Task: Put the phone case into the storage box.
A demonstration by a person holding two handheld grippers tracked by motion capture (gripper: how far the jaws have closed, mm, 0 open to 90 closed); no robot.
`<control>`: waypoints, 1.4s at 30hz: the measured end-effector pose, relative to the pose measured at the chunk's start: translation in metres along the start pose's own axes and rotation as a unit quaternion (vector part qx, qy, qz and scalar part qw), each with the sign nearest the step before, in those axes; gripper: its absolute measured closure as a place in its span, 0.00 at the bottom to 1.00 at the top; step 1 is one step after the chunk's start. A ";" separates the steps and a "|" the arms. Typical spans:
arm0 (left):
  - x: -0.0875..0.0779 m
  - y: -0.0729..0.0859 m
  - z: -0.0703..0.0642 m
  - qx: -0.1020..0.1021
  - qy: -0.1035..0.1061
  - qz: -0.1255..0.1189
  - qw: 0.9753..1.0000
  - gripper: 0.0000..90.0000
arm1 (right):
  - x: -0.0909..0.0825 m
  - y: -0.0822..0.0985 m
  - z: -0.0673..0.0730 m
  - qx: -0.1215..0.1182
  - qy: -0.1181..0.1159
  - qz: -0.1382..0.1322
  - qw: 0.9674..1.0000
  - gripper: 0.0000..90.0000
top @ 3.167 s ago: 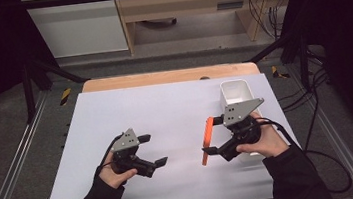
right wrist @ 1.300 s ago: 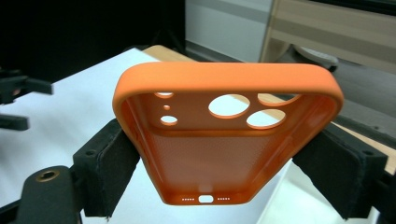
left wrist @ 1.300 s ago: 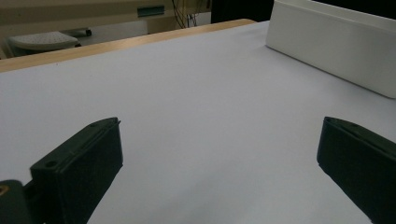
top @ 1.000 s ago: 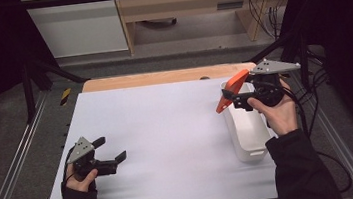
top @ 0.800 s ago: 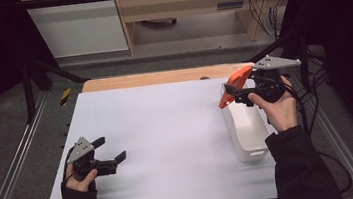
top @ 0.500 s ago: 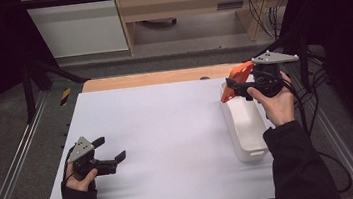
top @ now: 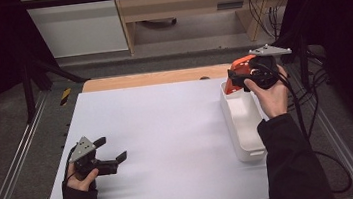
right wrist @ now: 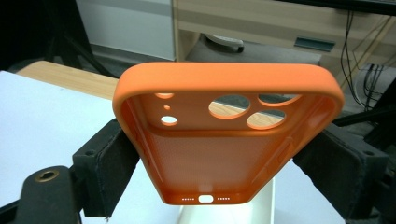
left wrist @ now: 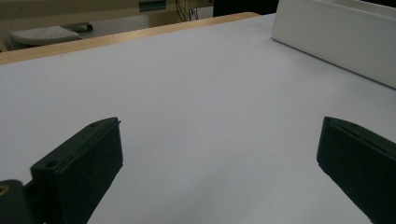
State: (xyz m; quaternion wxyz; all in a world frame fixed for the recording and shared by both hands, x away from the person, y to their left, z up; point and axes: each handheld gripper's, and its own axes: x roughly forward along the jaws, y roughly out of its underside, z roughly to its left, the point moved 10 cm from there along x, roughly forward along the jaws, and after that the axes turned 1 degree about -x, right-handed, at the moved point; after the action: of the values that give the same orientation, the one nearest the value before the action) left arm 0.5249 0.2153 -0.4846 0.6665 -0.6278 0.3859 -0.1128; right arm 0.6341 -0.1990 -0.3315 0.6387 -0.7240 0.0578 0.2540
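1. Nearest to the person, the left hand-held gripper (top: 111,150) rests low on the white surface (top: 169,140). Its jaws stand wide apart with nothing between them, and bare surface lies in front of them.

2. The right hand-held gripper (right wrist: 219,158) is closed on an orange phone case (right wrist: 224,135). The two jaws press on the long side walls of the case, one on each side, near the end with the charging slot. The end with the camera holes points away from the hand-held gripper.

3. In the high view the phone case (top: 236,72) is in the air, in front of the right hand-held gripper (top: 238,78), above the far end of the white bin (top: 242,122) that stands on the surface under this hand.

4. How it will handle, as I judge it: the case looks like soft silicone, thin and very light. It will bend, and its walls can bow inward under a strong squeeze. It is not fragile. The matte skin should give good friction against the jaw pads, so slipping is not likely.

5. Where to hold it: across the two long walls, as now, is a good place, because the rim there is thickest. A grip nearer to the middle of the length would let the far end swing less. The flat back alone is too floppy to pinch well.

6. Farther away, behind the surface, stands a wooden cabinet (top: 188,2), with cables (top: 265,9) beside it.
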 end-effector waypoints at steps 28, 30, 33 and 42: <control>0.003 0.001 -0.002 0.004 0.007 0.003 1.000 0.00 | 0.051 0.016 -0.023 0.035 0.069 0.040 0.996 0.17; 0.003 0.001 -0.002 0.004 0.007 0.003 1.000 0.00 | 0.054 0.019 -0.024 0.038 0.071 0.044 0.996 0.17; 0.003 0.001 -0.002 0.004 0.009 0.003 1.000 0.00 | 0.059 0.021 -0.025 0.040 0.071 0.048 0.996 0.17; 0.004 0.001 -0.002 0.005 0.009 0.003 1.000 0.00 | 0.075 0.034 -0.026 0.054 0.064 0.059 0.995 0.17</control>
State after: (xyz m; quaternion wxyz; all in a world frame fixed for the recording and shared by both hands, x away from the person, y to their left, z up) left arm 0.5257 0.2115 -0.4866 0.6660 -0.6226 0.3934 -0.1185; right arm 0.6925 -0.2123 -0.3937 0.6559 -0.6983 0.1552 0.2411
